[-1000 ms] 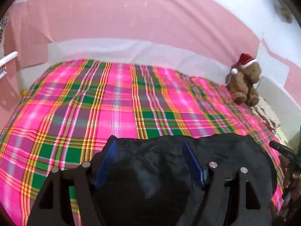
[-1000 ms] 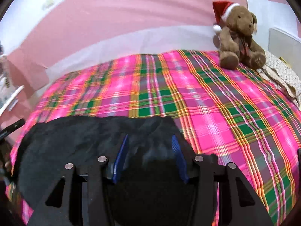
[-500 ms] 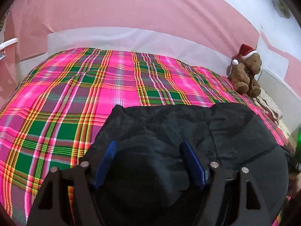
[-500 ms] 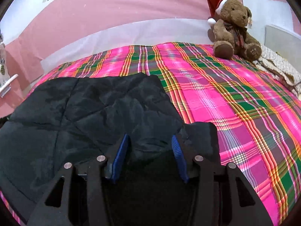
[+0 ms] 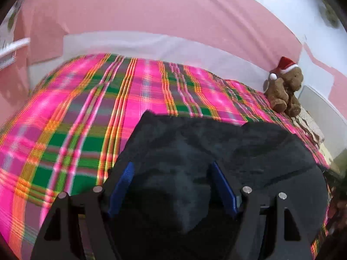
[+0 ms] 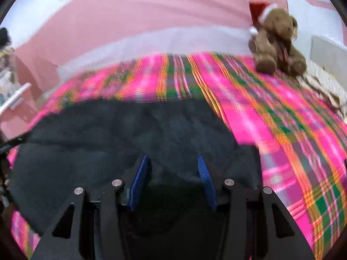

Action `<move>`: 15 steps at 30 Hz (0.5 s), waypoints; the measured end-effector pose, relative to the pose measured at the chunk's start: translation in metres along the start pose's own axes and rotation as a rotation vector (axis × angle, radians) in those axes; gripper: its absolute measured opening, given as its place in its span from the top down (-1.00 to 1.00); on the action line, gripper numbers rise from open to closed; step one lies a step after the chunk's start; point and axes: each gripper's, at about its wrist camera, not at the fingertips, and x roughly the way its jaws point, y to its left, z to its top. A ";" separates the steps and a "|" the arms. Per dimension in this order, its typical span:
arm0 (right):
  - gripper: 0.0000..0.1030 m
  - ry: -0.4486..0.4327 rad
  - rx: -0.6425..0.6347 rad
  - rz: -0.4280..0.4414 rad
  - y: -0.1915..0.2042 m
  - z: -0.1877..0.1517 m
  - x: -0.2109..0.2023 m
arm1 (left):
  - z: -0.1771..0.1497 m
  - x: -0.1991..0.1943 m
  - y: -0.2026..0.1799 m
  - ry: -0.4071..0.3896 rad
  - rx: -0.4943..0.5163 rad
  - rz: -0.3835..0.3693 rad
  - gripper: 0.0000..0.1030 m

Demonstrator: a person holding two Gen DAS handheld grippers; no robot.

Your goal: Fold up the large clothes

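A large black garment (image 5: 227, 151) lies spread on the near part of a pink, green and orange plaid bed cover (image 5: 91, 117). It also fills the lower left of the right wrist view (image 6: 108, 134). My left gripper (image 5: 172, 173) sits at the garment's near left edge, its blue pads apart with black cloth bunched between them. My right gripper (image 6: 172, 169) sits at the near right edge, pads apart with cloth between them. Whether either grips the cloth is hidden by the dark folds.
A brown teddy bear (image 5: 285, 91) in a red Santa hat sits at the far right of the bed; it also shows in the right wrist view (image 6: 275, 43). A pink and white wall (image 5: 151, 21) backs the bed. A lacy cloth (image 6: 325, 86) lies beside the bear.
The garment was flung forward and spread over the bed. Both grippers have since drawn back and tilted, and the views are blurred by motion.
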 end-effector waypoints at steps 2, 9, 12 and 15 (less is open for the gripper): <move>0.06 -0.010 0.015 0.013 -0.008 -0.008 0.010 | -0.003 0.002 -0.002 -0.018 0.004 0.001 -0.50; 0.06 0.009 0.019 -0.035 -0.001 0.005 -0.008 | 0.013 -0.021 -0.015 -0.017 0.019 0.027 -0.49; 0.06 -0.050 0.008 0.028 0.015 0.017 -0.033 | 0.025 -0.042 -0.040 -0.072 0.059 -0.010 -0.50; 0.06 -0.038 -0.025 0.086 0.038 0.028 -0.027 | 0.032 -0.038 -0.083 -0.048 0.140 -0.093 -0.50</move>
